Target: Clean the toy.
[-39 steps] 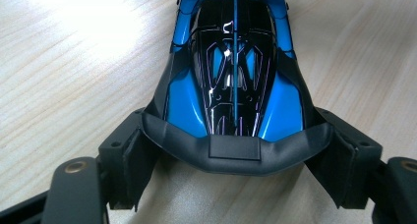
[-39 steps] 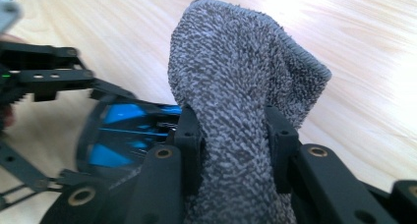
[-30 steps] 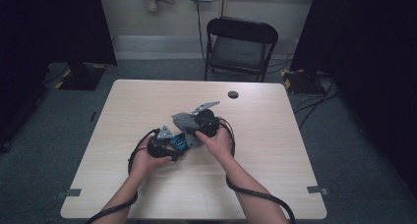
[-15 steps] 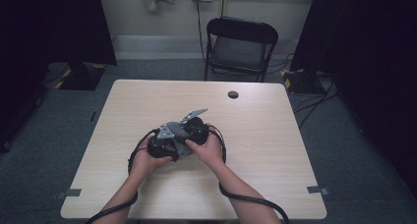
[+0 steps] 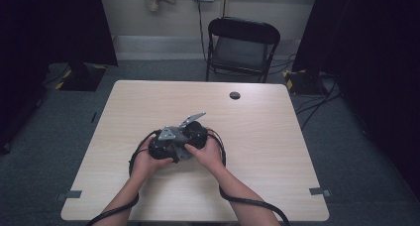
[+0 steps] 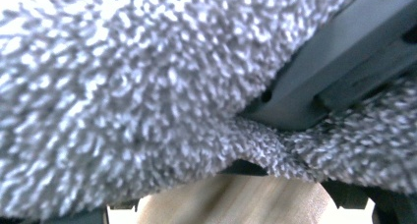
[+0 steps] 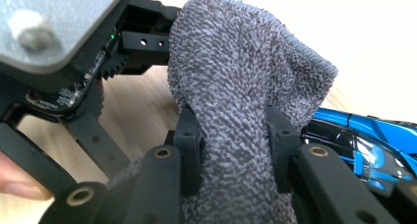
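Before you stands a pale wooden table (image 5: 277, 151) on grey carpeted floor (image 5: 356, 151). Beyond its far edge you see a black folding chair (image 5: 241, 46) against a light wall (image 5: 148, 18); dark curtains (image 5: 49, 28) flank both sides.

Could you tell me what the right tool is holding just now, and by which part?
The right tool pinches a grey terry cloth around a bunched fold.
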Available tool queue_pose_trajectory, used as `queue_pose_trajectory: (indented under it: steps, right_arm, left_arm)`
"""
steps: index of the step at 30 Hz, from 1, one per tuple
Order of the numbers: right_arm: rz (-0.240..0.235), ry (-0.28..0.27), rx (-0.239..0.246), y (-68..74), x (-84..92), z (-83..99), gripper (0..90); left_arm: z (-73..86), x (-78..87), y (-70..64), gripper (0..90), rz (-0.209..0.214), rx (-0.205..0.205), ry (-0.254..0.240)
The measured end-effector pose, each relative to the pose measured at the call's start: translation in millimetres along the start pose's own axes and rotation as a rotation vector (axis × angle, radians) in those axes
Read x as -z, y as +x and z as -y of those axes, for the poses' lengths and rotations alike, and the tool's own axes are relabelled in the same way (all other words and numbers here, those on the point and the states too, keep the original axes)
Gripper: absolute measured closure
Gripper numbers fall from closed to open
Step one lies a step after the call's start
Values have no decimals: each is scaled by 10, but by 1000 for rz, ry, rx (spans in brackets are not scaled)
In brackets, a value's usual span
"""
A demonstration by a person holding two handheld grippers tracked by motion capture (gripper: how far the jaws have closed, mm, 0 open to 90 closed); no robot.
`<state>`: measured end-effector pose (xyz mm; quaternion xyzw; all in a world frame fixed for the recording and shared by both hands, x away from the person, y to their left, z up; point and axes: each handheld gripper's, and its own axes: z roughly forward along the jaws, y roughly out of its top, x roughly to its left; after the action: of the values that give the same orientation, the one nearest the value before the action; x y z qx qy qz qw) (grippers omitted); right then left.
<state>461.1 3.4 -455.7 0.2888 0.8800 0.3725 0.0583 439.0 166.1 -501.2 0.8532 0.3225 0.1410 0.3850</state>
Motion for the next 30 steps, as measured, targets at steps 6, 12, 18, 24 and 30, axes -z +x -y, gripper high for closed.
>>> queue_pose_trajectory:
  steps: [6,12,18,24,30]
  right_arm:
    - [11,21,25,4,4,-25,664]
    - [22,14,4,-51,30,-10,665]
    - [37,10,-6,-101,50,3,667]
    - [28,3,-37,-190,72,11,669]
    - [70,7,-34,-289,119,18,668]
  left_arm:
    - [-1,2,3,248,-2,-6,2]
    - [1,0,-1,248,5,1,2]
    - [1,0,-1,248,5,2,2]
    - [1,0,-2,248,5,2,2]
    - [1,0,-1,248,5,1,2]
